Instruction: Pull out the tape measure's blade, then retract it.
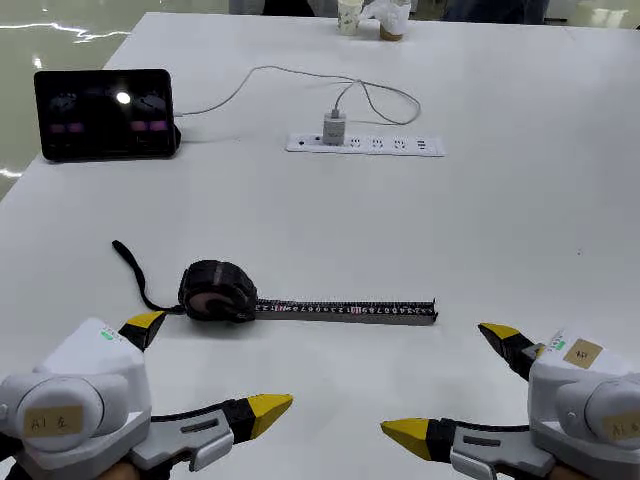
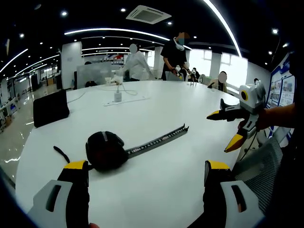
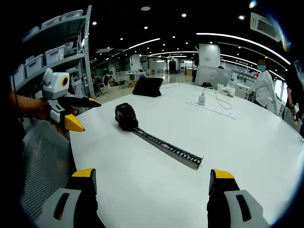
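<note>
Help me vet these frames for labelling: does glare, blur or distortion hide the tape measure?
Head view: sharp, even light; a glare spot on the tablet, tape measure clear. Left gripper view: fisheye curves the table edge, tape measure dark but distinct. Right gripper view: same curving, blade markings soft.

Side by side, well apart: left gripper [image 1: 212, 361], right gripper [image 1: 442, 380]; fingers [image 1: 262, 405] spread wide, holding nothing.

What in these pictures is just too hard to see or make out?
Numbers on the blade: too small to read, head view.
Label on the tape measure: too small, head view.
The tablet screen: dark, with glare, head view.
The cups: cut off by the top edge, head view.
</note>
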`<state>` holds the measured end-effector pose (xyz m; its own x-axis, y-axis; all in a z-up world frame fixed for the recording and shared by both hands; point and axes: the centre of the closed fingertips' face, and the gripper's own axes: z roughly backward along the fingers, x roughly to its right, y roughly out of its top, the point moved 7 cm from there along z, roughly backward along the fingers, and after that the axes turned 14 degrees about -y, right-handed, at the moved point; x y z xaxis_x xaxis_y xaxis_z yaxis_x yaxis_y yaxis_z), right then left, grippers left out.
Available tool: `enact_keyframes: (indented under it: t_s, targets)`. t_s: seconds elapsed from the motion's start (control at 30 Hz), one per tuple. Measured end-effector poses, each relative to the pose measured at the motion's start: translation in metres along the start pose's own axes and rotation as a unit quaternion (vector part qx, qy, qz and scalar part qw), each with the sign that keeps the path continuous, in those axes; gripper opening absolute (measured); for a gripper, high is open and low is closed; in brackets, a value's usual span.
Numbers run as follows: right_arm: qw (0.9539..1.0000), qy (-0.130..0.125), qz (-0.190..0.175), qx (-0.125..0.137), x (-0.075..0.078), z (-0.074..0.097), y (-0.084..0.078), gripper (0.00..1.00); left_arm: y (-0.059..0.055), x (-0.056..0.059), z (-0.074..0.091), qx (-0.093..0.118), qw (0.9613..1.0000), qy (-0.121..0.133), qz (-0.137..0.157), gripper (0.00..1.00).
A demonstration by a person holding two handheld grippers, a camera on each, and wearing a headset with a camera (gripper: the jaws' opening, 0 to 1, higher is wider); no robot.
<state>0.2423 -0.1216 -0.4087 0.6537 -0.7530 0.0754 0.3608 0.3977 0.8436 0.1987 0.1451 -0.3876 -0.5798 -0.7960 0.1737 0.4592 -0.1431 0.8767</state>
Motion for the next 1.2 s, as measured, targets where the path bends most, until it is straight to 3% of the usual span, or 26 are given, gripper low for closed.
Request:
enact_keyframes:
  t_s: [0.5,0.97,1.2]
  targets:
    - [0.9998,0.018,0.011,-0.007,0.007,0.0,0.001,0.99,0.001,-0.001,-0.003,0.001,0.9999,0.013,0.007,0.99]
    - [0.9977,0.057,0.033,-0.016,0.021,-0.004,-0.001,0.99,0.004,-0.007,-0.009,0.009,0.9995,0.026,0.017,0.99]
    - [0.9954,0.079,0.046,-0.027,0.027,-0.007,-0.005,0.99,0.001,-0.01,-0.014,0.006,0.9993,0.03,0.021,0.99]
